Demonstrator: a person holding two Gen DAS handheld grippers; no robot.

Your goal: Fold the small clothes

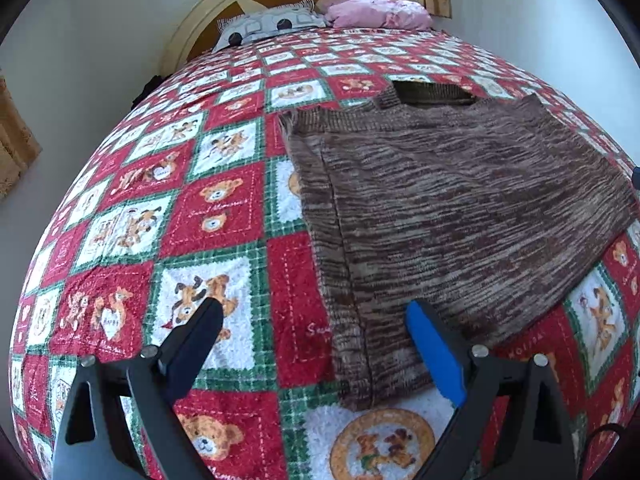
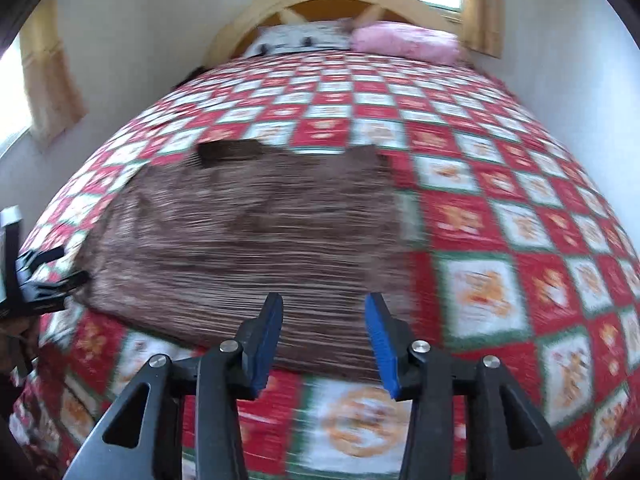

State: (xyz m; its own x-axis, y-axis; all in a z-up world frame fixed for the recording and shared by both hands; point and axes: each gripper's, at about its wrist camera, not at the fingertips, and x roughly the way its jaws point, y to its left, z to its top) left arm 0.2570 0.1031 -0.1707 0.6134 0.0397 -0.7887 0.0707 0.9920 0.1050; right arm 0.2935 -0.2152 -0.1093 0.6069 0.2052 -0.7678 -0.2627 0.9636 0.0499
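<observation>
A brown striped knit garment (image 1: 460, 208) lies flat on the red, white and green teddy-bear bedspread (image 1: 208, 208), its neck opening at the far end. My left gripper (image 1: 316, 312) is open and empty, its jaws wide apart above the garment's near left corner. In the right wrist view, which is motion-blurred, the garment (image 2: 260, 240) spreads ahead. My right gripper (image 2: 324, 308) is open and empty above the garment's near edge. The left gripper (image 2: 40, 276) shows at the far left by the garment's side.
A grey patterned pillow (image 1: 272, 24) and a pink pillow (image 1: 376, 12) lie at the wooden headboard (image 1: 208, 12). White walls flank the bed. Curtains (image 2: 48, 80) hang at the left, and a window is behind the headboard.
</observation>
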